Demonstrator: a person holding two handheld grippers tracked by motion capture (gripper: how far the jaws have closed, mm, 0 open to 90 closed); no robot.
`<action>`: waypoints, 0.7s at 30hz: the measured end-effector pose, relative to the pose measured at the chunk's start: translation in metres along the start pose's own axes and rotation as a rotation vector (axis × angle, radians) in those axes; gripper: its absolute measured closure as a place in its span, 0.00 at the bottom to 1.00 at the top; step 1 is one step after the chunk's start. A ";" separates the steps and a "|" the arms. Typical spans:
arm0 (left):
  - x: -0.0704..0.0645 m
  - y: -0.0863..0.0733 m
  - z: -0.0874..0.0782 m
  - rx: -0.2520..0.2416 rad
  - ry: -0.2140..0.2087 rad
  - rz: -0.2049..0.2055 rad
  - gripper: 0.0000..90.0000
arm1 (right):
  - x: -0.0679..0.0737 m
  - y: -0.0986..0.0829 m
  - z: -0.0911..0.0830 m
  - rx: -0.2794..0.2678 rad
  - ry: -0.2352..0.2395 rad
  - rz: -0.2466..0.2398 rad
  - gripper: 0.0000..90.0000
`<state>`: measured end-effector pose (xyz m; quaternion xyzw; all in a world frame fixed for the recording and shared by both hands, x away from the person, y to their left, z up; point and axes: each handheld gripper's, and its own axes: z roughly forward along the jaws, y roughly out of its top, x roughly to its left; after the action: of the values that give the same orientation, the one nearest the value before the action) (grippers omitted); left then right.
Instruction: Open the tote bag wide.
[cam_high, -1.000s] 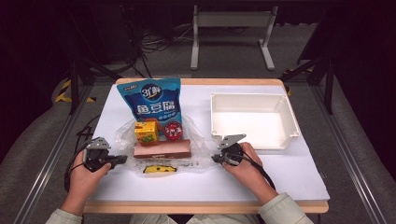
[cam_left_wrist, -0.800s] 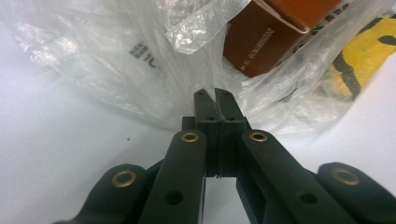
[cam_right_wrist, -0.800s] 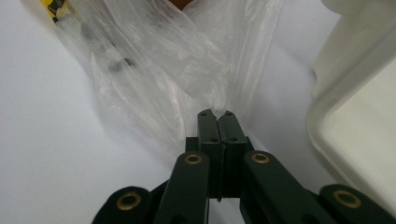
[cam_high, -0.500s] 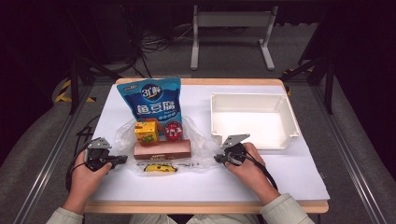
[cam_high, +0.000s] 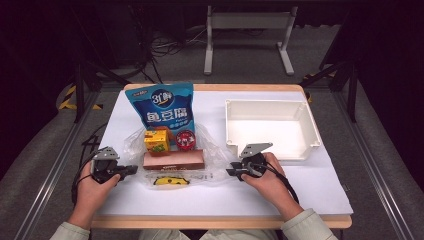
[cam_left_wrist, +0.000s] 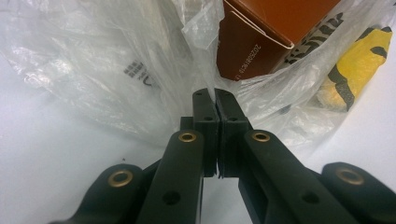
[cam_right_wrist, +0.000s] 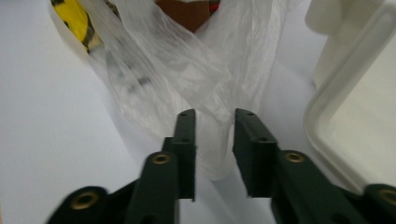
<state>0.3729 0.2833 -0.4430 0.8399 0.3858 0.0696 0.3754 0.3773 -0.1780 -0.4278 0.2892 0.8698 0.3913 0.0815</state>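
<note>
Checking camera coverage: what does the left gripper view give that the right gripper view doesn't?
Left gripper view: the left gripper, jaws closed on a fold of the clear plastic bag, and the brown box with printed code on its end flap. Right gripper view: the right gripper, jaws apart with bag film between them, and the white tray rim. Both: the bag, the yellow packet inside it, the white table top.

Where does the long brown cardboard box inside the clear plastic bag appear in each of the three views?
High view: the long brown cardboard box lies centre-left, between the two grippers, inside the clear plastic bag.
Left gripper view: its end fills the upper right, just beyond the shut jaws.
Right gripper view: a brown corner at the top centre, behind the bag's film.
Shared landmark: the yellow and black packet beside the box, also at and.
</note>
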 end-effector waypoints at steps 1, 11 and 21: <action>0.000 0.000 0.000 -0.001 -0.001 -0.001 0.99 | 0.000 0.000 0.000 0.000 0.000 0.000 0.73; -0.001 0.000 -0.003 -0.017 -0.014 -0.005 0.90 | 0.010 0.022 -0.026 -0.158 0.016 -0.058 0.45; -0.003 -0.001 -0.011 -0.058 -0.044 -0.010 0.56 | 0.013 0.060 -0.044 -0.123 0.049 -0.161 0.51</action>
<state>0.3660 0.2874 -0.4352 0.8280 0.3794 0.0607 0.4084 0.3771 -0.1665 -0.3529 0.2030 0.8663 0.4432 0.1090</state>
